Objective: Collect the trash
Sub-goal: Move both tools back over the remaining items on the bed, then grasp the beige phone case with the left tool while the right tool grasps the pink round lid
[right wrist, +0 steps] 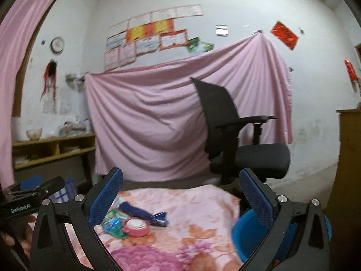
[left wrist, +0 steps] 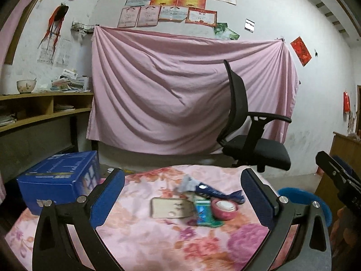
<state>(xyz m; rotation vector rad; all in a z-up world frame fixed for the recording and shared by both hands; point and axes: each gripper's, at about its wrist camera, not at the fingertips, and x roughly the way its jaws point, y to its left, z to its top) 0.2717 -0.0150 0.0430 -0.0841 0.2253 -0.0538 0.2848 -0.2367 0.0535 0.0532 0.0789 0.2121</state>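
Note:
On the floral pink cloth point(left wrist: 140, 232) lie a dark blue wrapper point(left wrist: 216, 192), a green packet point(left wrist: 204, 212), a pink roll of tape point(left wrist: 224, 209) and a pale flat card point(left wrist: 172, 207). My left gripper point(left wrist: 182, 198) is open and empty, hovering just short of them. In the right wrist view the blue wrapper point(right wrist: 144, 213), green packet point(right wrist: 112, 224) and tape roll point(right wrist: 136, 225) sit at lower left. My right gripper point(right wrist: 180, 201) is open and empty above the cloth. A blue bin point(right wrist: 246, 232) stands at the cloth's right edge.
A blue cardboard box point(left wrist: 61, 180) sits at the table's far left. A black office chair point(left wrist: 252, 135) stands behind the table before a hanging pink sheet point(left wrist: 180, 94). Wooden shelves point(left wrist: 40, 110) line the left wall. The blue bin point(left wrist: 302, 198) shows right.

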